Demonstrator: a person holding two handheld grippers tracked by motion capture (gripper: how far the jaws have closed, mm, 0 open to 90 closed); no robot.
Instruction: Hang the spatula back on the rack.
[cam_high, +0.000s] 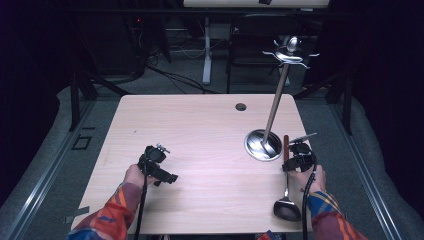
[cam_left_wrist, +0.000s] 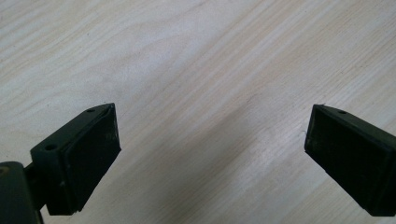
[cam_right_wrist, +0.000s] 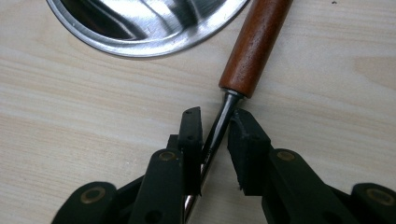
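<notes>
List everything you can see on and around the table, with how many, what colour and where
ladle: one, steel shaft, brown wooden handle, dark bowl; flat on the table's right side, bowl toward the near edge.
utensil stand: one, silver; round base right of centre, pole leaning up to hooks at the top.
table: one, light wood; cable hole by the far edge.
chair: one, dark; behind the table.
left gripper: one, black; over bare wood, jaws wide apart.
right gripper: one, black; jaws astride the ladle's shaft just below the handle.
</notes>
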